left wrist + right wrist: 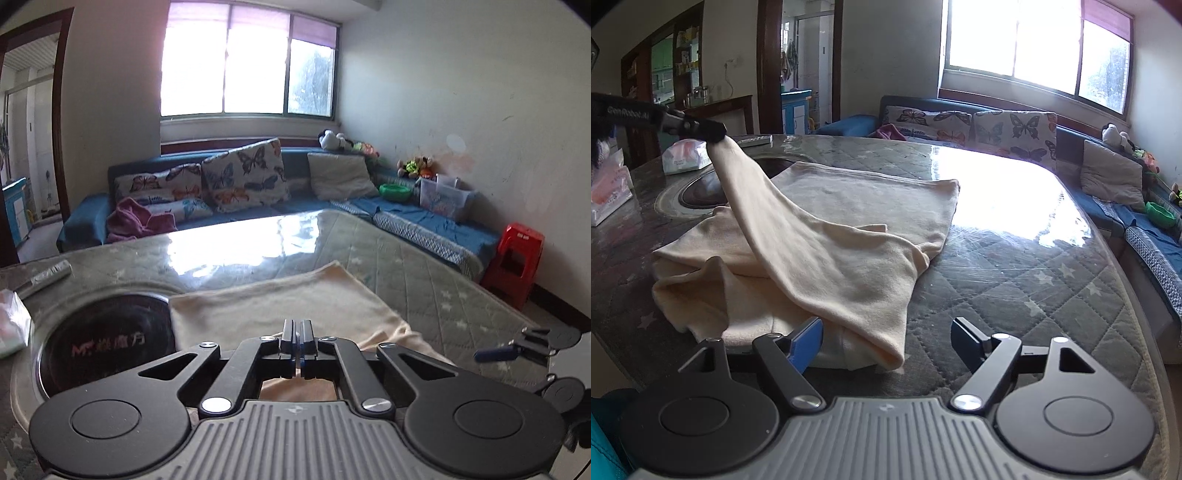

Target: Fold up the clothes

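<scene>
Lying on the bench (1015, 266), which has a quilted star-patterned cover under a glossy clear sheet, the cream garment (849, 206) spreads flat with its long axis running from the near bench edge toward the sofa (967, 122) and window. The left gripper (298, 345) has its fingers pressed together, pinching 1 end of the garment; in the right wrist view that gripper (714, 132) holds the pinched end lifted above the bench at the far left, so a long strip of cloth slopes down from it toward the near right, ending in a rounded fold just beside the right gripper (886, 338). The right gripper is spread wide, low over the near bench edge, with the fold lying between its fingers but not clamped. A round dark burner (107, 339) set into the bench sits just left of the garment, and a tissue pack (685, 157) lies behind it.
</scene>
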Available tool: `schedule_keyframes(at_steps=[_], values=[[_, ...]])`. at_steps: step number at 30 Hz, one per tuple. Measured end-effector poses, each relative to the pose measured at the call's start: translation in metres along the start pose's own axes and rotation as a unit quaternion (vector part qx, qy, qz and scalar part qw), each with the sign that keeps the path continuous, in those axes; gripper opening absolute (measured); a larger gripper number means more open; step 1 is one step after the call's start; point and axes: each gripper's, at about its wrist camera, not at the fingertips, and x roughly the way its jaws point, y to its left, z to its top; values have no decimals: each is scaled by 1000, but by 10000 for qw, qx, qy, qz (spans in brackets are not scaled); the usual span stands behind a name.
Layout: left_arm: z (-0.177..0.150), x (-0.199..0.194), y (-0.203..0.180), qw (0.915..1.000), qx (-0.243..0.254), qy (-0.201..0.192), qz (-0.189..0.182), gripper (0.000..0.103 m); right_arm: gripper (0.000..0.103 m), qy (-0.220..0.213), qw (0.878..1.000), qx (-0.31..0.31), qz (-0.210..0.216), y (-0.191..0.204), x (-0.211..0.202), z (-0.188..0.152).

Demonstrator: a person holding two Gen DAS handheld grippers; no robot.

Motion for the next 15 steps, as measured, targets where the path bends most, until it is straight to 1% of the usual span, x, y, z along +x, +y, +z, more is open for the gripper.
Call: schedule_keyframes(at_steps=[2,4,7,12,13,15], values=[[0,-5,0,10000,14,-40,6,2,78,-17,10000,78,-38,-5,-2,0],[-5,-9,1,10000,38,2,43,2,79,-2,9998,204,-12,-12,-3,-1],[-19,-5,7,9995,37,253,177,2,79,45,9994,344,53,-20,-5,-2],[-43,7,22,9968,-89,697,371,2,79,37,9994,344,96,-26,-12,2],[-47,8,24,9962,-100,767,404,2,78,-4,9992,376,95,-28,-13,4],[-52,11,27,9948,-76,843,562,4,70,-85,9988,464,113,-31,-14,9]])
